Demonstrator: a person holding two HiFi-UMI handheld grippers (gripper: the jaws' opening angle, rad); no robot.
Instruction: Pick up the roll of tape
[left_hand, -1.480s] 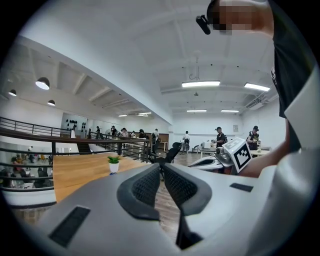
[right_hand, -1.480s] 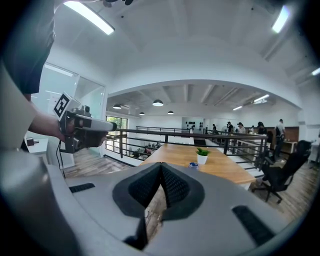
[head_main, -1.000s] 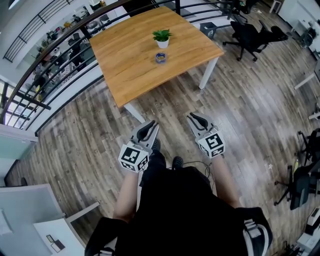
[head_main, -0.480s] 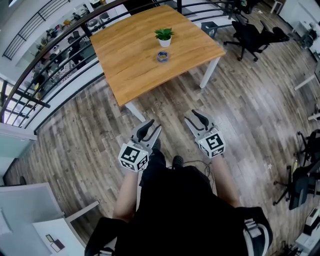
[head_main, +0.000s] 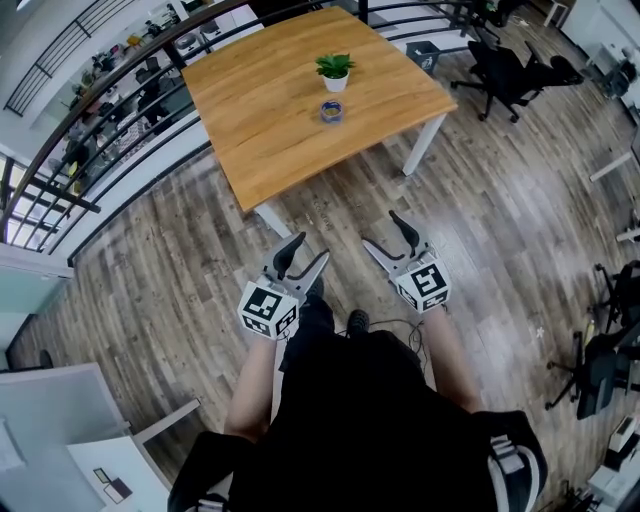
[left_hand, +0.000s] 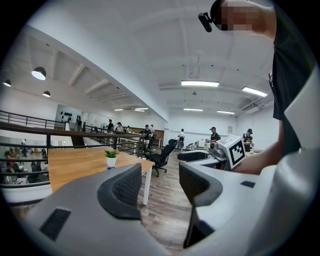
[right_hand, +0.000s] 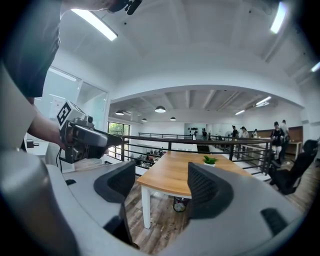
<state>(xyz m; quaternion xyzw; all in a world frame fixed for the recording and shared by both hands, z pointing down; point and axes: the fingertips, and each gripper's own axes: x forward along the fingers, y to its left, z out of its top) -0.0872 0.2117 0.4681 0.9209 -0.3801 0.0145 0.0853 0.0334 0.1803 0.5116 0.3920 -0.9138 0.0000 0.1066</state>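
The roll of tape (head_main: 331, 111), small and blue, lies on the wooden table (head_main: 270, 120) just in front of a potted plant (head_main: 335, 70). Both grippers hang over the floor, well short of the table's near edge. My left gripper (head_main: 305, 252) has just been opening and its jaws stand apart with nothing between them. My right gripper (head_main: 384, 231) has likewise just been opening and is empty. In the left gripper view the open left gripper (left_hand: 160, 182) faces the table (left_hand: 75, 162) and plant (left_hand: 111, 157). The right gripper view shows the open right gripper (right_hand: 160, 187) before the table (right_hand: 172, 175).
A black railing (head_main: 110, 120) runs behind and left of the table. Black office chairs (head_main: 510, 70) stand to the right, and a bin (head_main: 418, 56) sits by the far corner. White table legs (head_main: 420, 150) reach the wood floor. Several people stand far off.
Both grippers' jaws have gone from nearly shut to wide apart. The right gripper has edged forward toward the table. The table sits slightly lower in the head view.
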